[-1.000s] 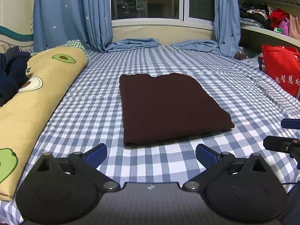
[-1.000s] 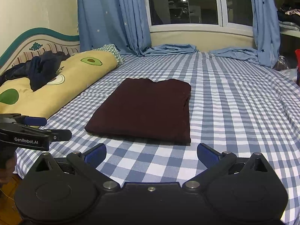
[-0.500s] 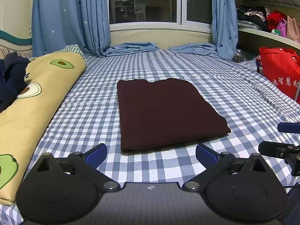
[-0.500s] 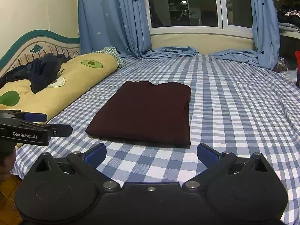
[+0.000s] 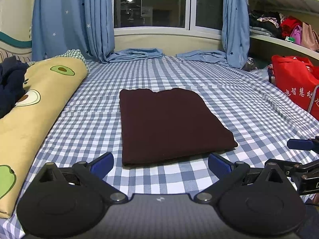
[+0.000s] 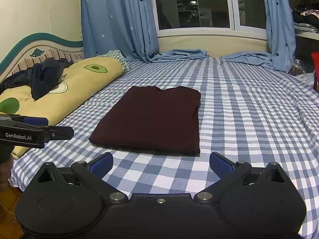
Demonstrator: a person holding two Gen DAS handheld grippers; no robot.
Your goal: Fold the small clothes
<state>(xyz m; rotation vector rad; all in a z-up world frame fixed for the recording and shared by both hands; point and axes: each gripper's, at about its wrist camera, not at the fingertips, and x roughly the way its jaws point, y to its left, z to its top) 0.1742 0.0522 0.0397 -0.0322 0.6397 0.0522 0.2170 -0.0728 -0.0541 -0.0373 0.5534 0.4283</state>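
My left gripper (image 5: 160, 162) and right gripper (image 6: 161, 162) both hover level over the near edge of the bed (image 5: 249, 107), jaws spread wide and holding nothing. Just ahead, the dark maroon garment (image 5: 169, 123) lies flat on the checked sheet, folded into a neat rectangle.

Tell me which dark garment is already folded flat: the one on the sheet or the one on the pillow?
The maroon garment on the checked sheet; it is a neat rectangle. The navy garment is crumpled on the avocado pillow.
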